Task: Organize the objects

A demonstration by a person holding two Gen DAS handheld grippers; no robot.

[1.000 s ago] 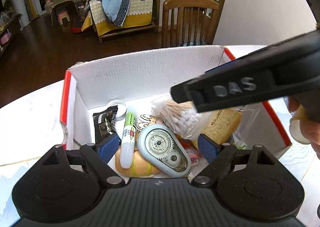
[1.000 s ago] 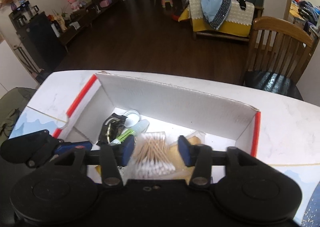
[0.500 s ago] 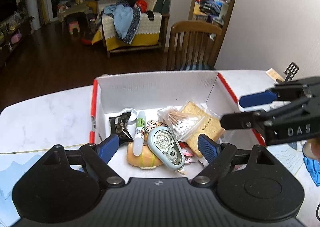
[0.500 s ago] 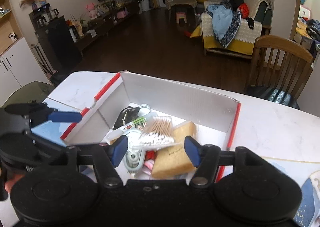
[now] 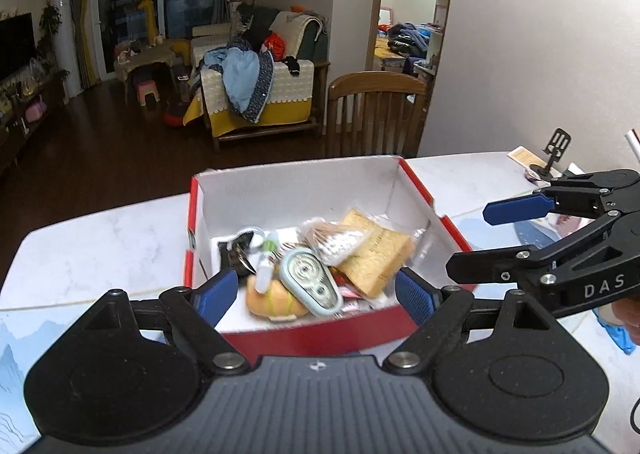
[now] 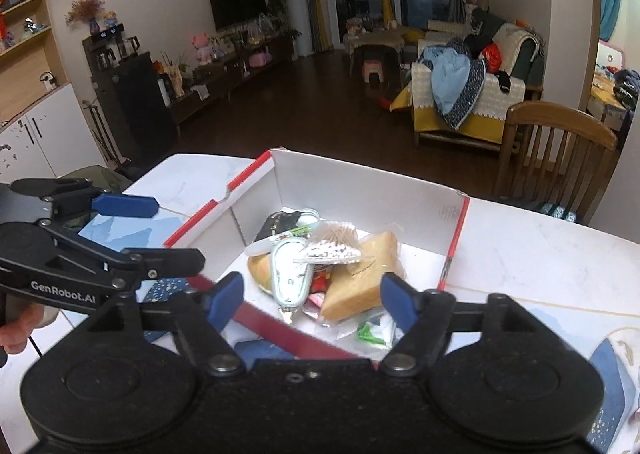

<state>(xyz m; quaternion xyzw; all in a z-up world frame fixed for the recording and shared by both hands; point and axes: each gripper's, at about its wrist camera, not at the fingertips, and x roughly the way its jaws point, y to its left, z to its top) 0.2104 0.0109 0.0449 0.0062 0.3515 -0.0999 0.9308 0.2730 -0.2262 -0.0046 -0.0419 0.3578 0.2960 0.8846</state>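
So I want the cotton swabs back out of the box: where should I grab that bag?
Take the bag of cotton swabs from above. It lies on top of the pile in the red box, resting on the correction tape and the tan packet, so nothing covers it. Probably pinch across its bunched narrow end, where the stick tips gather, rather than the wide end.
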